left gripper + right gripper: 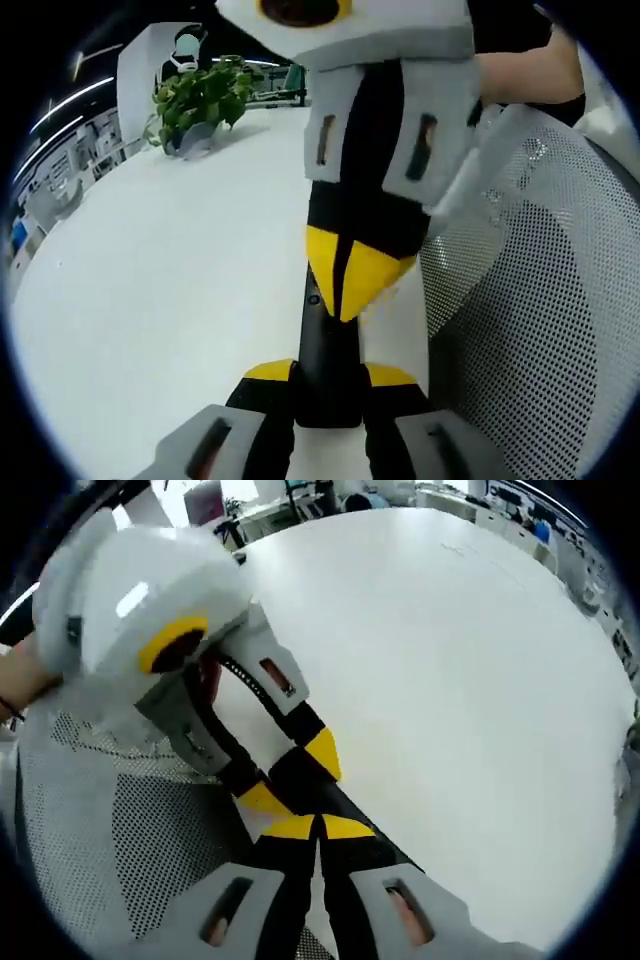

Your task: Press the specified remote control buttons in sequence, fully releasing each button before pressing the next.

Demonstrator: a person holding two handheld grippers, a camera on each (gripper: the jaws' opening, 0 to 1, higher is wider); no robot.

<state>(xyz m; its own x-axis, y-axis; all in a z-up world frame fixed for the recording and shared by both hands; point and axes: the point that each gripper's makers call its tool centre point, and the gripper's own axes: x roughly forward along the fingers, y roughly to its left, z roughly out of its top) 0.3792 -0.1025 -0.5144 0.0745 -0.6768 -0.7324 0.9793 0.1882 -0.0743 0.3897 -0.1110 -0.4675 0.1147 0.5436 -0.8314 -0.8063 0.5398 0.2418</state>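
Clamping the black remote (pixel 328 370) above the white desk (pixel 150 300), the left gripper (pixel 330 385) holds it. Right gripper (pixel 318 832) jaws meet closed on its top (no lettering readable).

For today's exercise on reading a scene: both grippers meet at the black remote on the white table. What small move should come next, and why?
Probably lift the right gripper slightly off the remote. Its closed yellow tips sit against the remote, which the left gripper clamps at its near end; each button must be released before the next press.

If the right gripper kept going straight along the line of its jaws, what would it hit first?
Most likely the slim black remote control, right at the right gripper's closed yellow tips and apparently touching, though depth is unclear. The left gripper holds the remote close beyond, on the white table.
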